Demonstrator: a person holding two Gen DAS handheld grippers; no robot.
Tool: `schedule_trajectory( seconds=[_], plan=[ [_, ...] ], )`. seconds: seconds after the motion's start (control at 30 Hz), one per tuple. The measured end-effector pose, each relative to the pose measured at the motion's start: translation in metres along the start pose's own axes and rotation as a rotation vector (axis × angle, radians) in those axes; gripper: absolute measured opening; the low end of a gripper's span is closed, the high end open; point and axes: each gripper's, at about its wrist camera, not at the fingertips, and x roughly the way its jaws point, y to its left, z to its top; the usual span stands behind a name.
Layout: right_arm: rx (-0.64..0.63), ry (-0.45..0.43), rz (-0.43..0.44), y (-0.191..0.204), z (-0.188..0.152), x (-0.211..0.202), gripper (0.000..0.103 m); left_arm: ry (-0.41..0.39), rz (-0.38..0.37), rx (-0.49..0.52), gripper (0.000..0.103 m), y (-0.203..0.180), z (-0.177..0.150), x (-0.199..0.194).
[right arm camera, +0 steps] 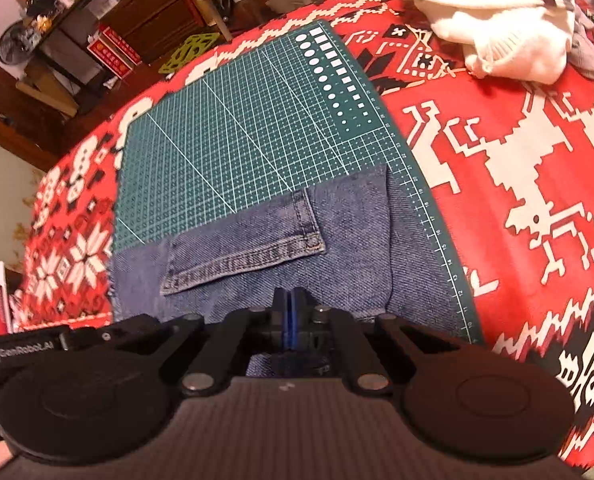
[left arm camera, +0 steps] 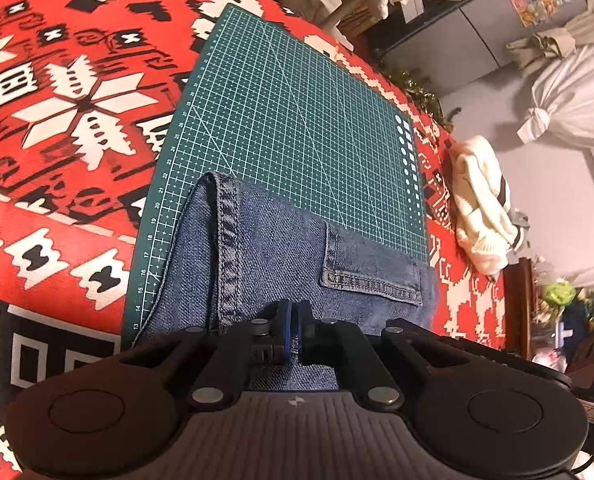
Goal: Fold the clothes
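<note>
Left wrist view: the left gripper has its blue-padded fingers pressed together, with only a sliver between them, though whether denim is pinched there I cannot tell; the folded jeans lie directly beneath and ahead of them, on the near part of the green cutting mat; a cream sweater sits off to the right on the red patterned cloth over the worktop.

Right wrist view: the right gripper is clenched too, pads meeting; the jeans spread just past the fingers, back pocket ahead and left; the sweater lies far right.
</note>
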Motion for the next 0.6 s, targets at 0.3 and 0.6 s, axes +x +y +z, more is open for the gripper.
schedule_trajectory(
  seconds=[0.3, 0.6],
  plan=[
    [0.043, -0.04, -0.068, -0.017, 0.004, -0.009, 0.0, -0.013, 0.051, 0.039, 0.003, -0.002, -0.001, 0.002],
    [0.105, -0.062, -0.111, -0.032, 0.007, -0.018, 0.0, -0.005, 0.032, 0.018, 0.003, 0.003, 0.0, 0.002]
  ],
)
